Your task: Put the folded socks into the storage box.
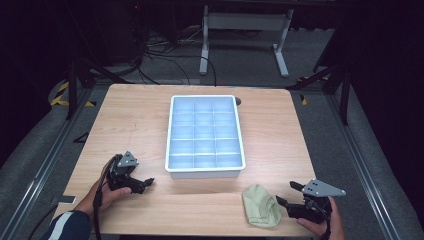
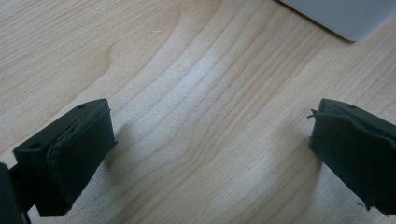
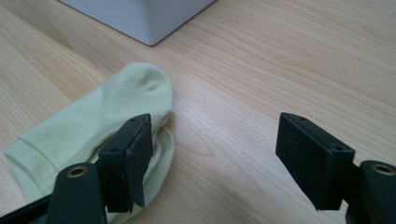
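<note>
Sock lower right of frame, soft, limp (pinch a bunched fold); right gripper jaws wide, left gripper jaws wide too.

The left tongs are held wide apart, nothing gripped between the two black jaws. Bare pale wooden desk is seen between and beyond them. A white tray corner is seen beyond the right-hand jaw.
</note>
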Demonstrator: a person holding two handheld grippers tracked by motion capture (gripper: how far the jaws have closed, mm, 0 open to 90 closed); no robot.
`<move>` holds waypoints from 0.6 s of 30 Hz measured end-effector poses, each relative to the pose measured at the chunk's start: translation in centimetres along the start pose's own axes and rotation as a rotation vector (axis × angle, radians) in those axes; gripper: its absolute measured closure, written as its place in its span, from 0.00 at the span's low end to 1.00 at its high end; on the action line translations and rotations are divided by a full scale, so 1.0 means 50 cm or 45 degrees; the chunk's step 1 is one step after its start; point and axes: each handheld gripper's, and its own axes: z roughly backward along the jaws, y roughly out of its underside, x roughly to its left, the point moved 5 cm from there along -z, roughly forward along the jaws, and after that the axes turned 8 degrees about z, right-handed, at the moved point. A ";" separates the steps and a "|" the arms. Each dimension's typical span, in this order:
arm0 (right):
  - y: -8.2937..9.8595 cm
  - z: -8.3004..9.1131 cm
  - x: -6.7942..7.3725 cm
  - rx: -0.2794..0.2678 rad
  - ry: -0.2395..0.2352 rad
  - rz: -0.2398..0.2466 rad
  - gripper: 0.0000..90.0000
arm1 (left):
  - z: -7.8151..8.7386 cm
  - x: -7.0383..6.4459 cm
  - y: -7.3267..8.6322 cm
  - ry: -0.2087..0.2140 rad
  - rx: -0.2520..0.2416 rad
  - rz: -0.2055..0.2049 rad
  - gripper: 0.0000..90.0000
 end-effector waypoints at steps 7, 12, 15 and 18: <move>-0.012 -0.006 0.023 -0.019 -0.056 0.002 0.32 | 0.000 0.000 0.000 0.002 0.000 0.000 0.00; -0.024 -0.008 0.043 -0.024 -0.093 0.025 0.32 | 0.000 0.000 0.000 0.000 0.000 0.001 0.00; -0.034 -0.013 0.062 -0.020 -0.126 0.054 0.32 | 0.000 0.000 0.000 0.002 0.000 -0.001 0.00; -0.034 -0.028 0.074 0.011 -0.151 0.069 0.32 | 0.000 0.000 0.000 0.003 0.000 0.000 0.00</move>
